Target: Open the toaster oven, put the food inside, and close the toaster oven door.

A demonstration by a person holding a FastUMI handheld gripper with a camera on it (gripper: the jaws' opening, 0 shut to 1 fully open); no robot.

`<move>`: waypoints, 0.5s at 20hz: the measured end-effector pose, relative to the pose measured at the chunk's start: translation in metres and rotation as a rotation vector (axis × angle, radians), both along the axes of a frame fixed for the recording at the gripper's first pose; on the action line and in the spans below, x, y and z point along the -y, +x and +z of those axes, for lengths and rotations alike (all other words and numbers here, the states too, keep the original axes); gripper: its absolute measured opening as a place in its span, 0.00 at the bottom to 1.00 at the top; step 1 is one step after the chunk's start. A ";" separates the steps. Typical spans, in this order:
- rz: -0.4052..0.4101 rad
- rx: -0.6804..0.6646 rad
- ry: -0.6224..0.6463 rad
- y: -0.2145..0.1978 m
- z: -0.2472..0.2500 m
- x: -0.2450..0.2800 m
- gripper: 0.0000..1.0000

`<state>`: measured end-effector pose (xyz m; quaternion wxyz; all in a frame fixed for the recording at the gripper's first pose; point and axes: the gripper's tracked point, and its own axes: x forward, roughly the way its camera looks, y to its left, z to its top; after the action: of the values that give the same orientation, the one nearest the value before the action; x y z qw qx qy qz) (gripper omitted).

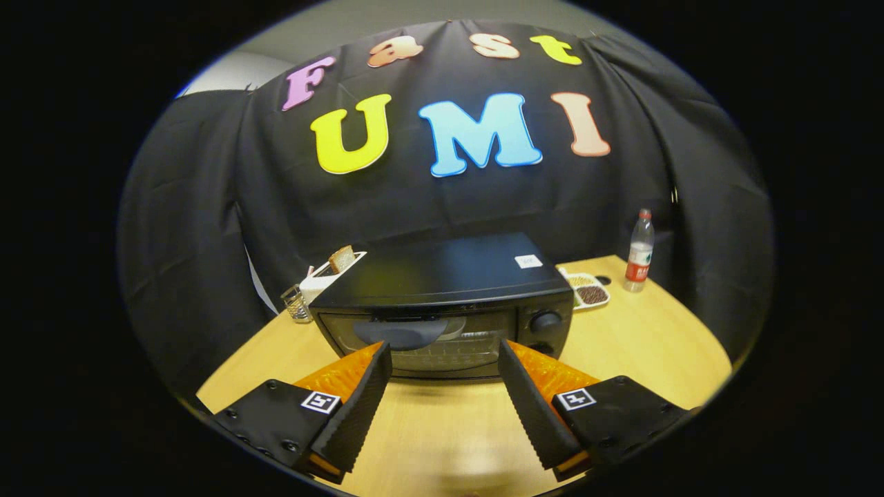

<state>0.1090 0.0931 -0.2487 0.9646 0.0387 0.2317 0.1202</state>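
Note:
A black toaster oven (pixel 442 304) stands on the wooden table (pixel 642 345) just beyond my fingertips. Its glass door (pixel 421 339) is closed, with a dark handle (pixel 402 333) across the upper part and two knobs (pixel 545 322) to the right. My gripper (pixel 445 353) is open, its two black ribbed fingers (pixel 359 407) spread wide with nothing between them, tips close to the door's lower front. A slice of bread (pixel 341 259) sticks up from a white toaster (pixel 324 276) behind the oven's left corner.
A small wire glass holder (pixel 297 304) stands left of the oven. A white dish of beans (pixel 587 290) and a plastic bottle (pixel 639 252) sit to the right behind the oven. Bare table lies under my fingers.

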 end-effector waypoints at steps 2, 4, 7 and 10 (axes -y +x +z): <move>0.003 0.094 -0.090 -0.010 0.021 0.027 0.98; -0.005 0.177 -0.172 -0.021 0.041 0.055 0.98; -0.038 0.233 -0.215 -0.038 0.068 0.088 0.97; -0.077 0.297 -0.205 -0.056 0.106 0.108 0.97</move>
<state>0.0532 -0.0147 -0.1426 0.9909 -0.0693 0.0959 0.0635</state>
